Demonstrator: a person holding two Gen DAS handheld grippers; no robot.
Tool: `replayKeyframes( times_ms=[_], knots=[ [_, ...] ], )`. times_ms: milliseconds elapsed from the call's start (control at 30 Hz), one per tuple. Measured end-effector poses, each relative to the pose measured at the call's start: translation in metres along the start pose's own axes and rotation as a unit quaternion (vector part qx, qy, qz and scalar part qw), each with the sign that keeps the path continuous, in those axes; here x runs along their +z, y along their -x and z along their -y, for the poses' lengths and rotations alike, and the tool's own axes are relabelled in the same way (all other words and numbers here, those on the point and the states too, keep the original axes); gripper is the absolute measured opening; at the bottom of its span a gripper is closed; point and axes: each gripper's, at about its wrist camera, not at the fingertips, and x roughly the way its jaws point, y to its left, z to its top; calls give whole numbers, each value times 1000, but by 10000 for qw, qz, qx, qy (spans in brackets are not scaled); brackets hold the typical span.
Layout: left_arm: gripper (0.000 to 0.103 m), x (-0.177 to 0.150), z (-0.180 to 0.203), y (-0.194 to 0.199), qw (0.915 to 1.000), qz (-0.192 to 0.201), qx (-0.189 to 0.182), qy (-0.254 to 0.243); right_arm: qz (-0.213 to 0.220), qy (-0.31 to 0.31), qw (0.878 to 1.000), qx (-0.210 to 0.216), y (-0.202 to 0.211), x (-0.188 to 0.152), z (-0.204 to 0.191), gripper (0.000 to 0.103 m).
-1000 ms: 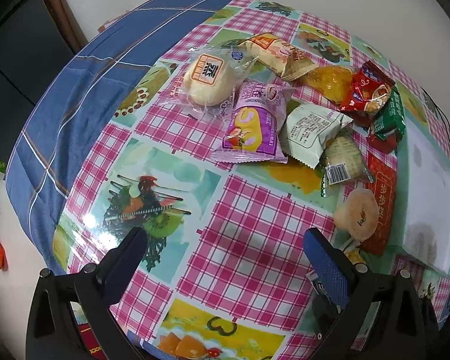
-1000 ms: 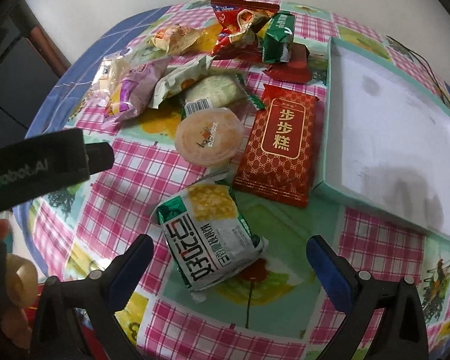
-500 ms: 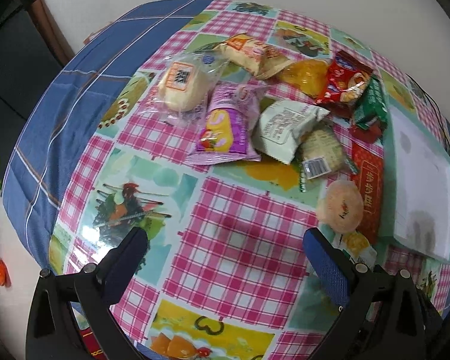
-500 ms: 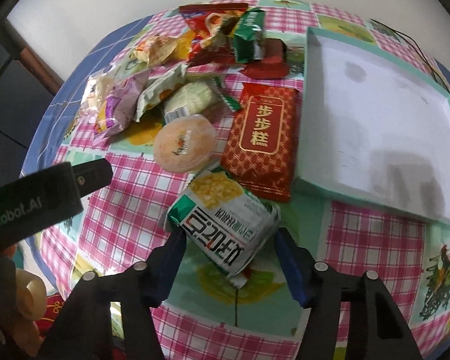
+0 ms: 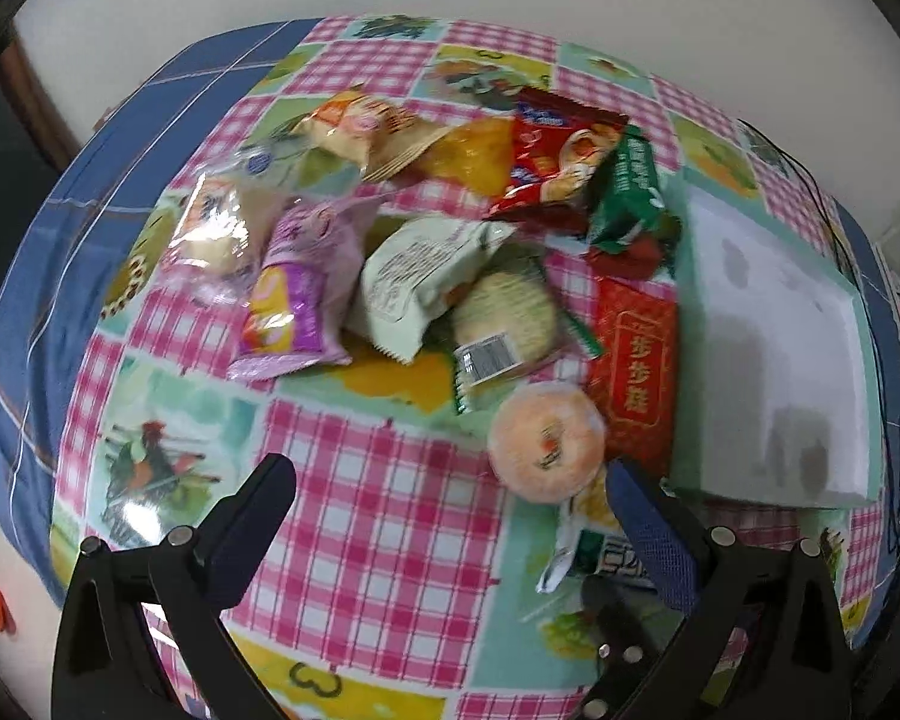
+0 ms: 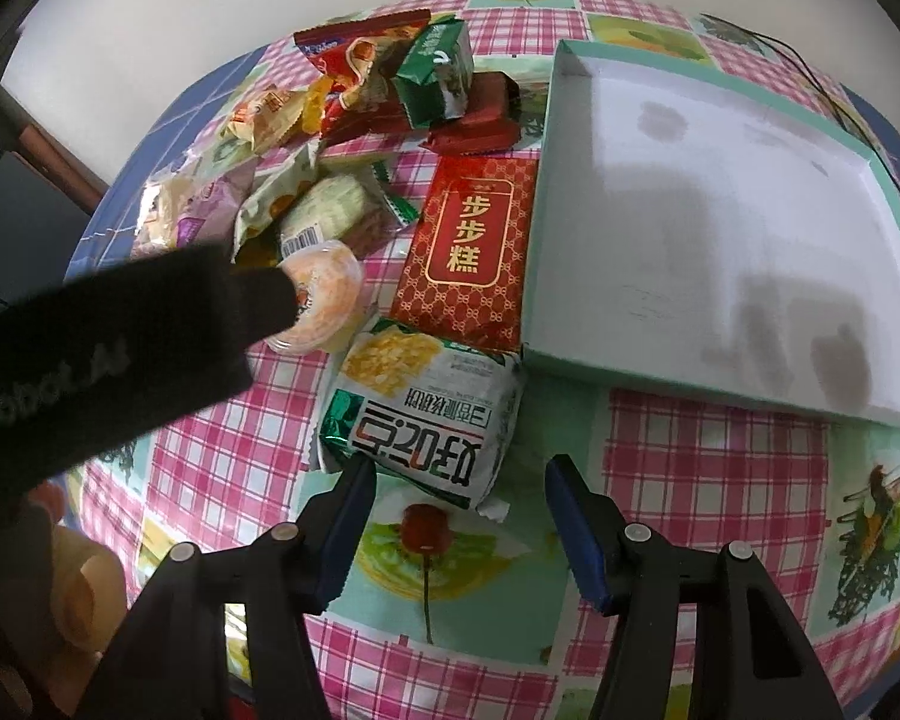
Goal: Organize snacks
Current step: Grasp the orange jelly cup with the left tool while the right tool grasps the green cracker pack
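Right gripper (image 6: 459,501) low in the frame, fingers apart; left finger (image 6: 345,516) touching the near edge of the green and white snack bag (image 6: 426,405), right finger clear of it, so maybe a loose hold only. Bag at frame center, just beside the corner of the teal tray (image 6: 537,210) and the red packet (image 6: 471,246). Left gripper (image 5: 450,516) wide open at the bottom, nothing between its fingers, above the checked tablecloth (image 5: 378,534). Round orange jelly cup (image 5: 546,450) just right of center, snack pile (image 5: 414,264) above it.

Green-white corn snack packet (image 6: 423,414) lies flat beside white tray (image 6: 720,222).
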Motion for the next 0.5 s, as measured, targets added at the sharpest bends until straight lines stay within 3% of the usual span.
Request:
replayKeyframes(
  times_ms=[300, 367, 500],
  knots=[
    [84, 7, 24, -12, 9982, -98, -155, -569, 4, -39, 10000, 6, 0, -1, -4, 62],
    [66, 9, 26, -14, 9976, -125, -202, -647, 7, -79, 10000, 39, 1, -1, -2, 62],
    [51, 6, 27, -17, 9966, -241, -350, -700, 14, -79, 10000, 27, 2, -2, -3, 62]
  ],
)
